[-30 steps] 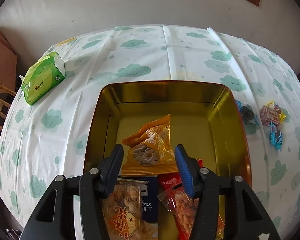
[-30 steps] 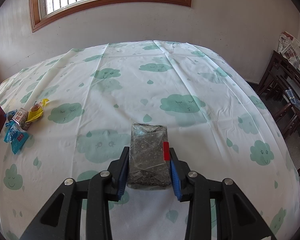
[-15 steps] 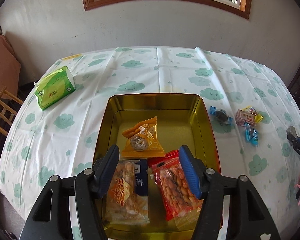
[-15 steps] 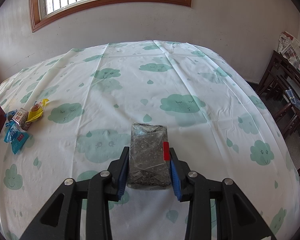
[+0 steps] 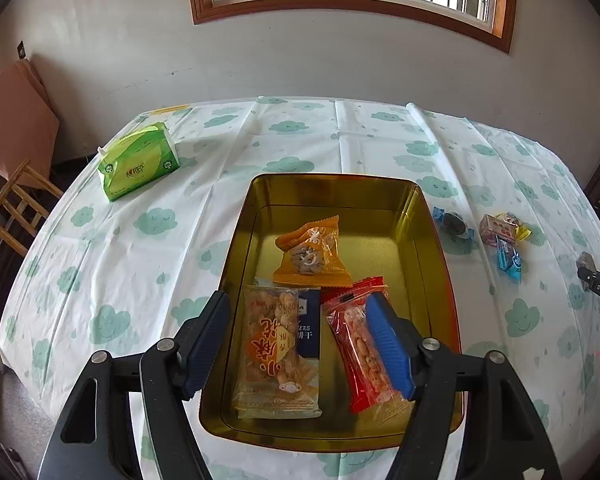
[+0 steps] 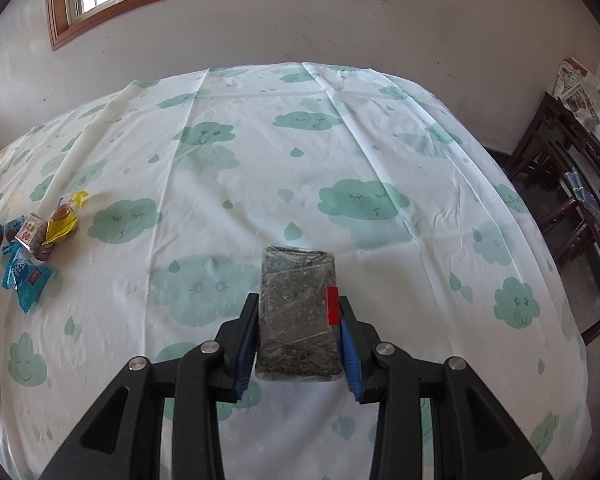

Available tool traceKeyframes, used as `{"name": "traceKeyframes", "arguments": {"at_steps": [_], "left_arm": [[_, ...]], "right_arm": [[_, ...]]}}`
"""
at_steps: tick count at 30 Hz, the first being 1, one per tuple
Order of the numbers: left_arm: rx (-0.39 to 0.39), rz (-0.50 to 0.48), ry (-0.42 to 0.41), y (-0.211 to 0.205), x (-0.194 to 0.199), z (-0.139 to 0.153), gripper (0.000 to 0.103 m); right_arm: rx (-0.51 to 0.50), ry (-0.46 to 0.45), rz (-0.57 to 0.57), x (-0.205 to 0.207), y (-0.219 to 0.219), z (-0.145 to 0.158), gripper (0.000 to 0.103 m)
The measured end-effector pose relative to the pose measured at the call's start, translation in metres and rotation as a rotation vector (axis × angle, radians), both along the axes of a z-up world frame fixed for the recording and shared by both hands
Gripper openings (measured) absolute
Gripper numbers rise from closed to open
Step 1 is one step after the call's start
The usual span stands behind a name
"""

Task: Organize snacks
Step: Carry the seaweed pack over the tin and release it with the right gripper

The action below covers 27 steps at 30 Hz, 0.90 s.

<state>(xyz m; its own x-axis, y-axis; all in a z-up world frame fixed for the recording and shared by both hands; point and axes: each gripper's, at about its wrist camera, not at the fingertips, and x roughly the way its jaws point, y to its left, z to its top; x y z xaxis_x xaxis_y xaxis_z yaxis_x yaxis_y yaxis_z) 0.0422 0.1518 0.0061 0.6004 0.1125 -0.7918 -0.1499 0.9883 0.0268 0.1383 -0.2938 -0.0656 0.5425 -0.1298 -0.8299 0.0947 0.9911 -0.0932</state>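
A gold tin (image 5: pixel 432 248) sits on the cloud-print tablecloth in the left wrist view. Inside lie an orange packet (image 5: pixel 310 254), a clear peanut packet (image 5: pixel 274 344) over a dark blue pack (image 5: pixel 310 326), and a red packet (image 5: pixel 360 344). My left gripper (image 5: pixel 298 342) hangs above the tin's near end, its jaws opening with nothing held between them. In the right wrist view my right gripper (image 6: pixel 298 334) is shut on a dark clear-wrapped snack block (image 6: pixel 298 312) with a red tab, held just over the cloth.
Small wrapped sweets (image 5: pixel 500 232) lie right of the tin, the same sweets (image 6: pixel 40 232) at the left in the right wrist view. A green tissue pack (image 5: pixel 140 164) rests at the far left. Wooden chairs (image 6: pixel 572 184) stand past the table's right edge.
My left gripper pulled back and up from the tin, widening its jaws and leaving the orange packet lying inside. The right gripper and its block stayed put.
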Motion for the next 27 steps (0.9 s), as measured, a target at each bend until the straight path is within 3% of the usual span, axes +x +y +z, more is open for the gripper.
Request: {"name": "traceKeyframes", "arguments": {"at_steps": [14, 27], "left_arm": [[-0.05, 0.041, -0.008, 0.018, -0.014, -0.005, 0.078], [-0.051, 0.096, -0.02, 0.038, -0.026, -0.006, 0.087]], "right_arm": [[-0.021, -0.012, 0.012, -0.018, 0.033, 0.016, 0.036], [0.033, -0.048, 0.224, -0.036, 0.143, 0.052, 0.036]]}}
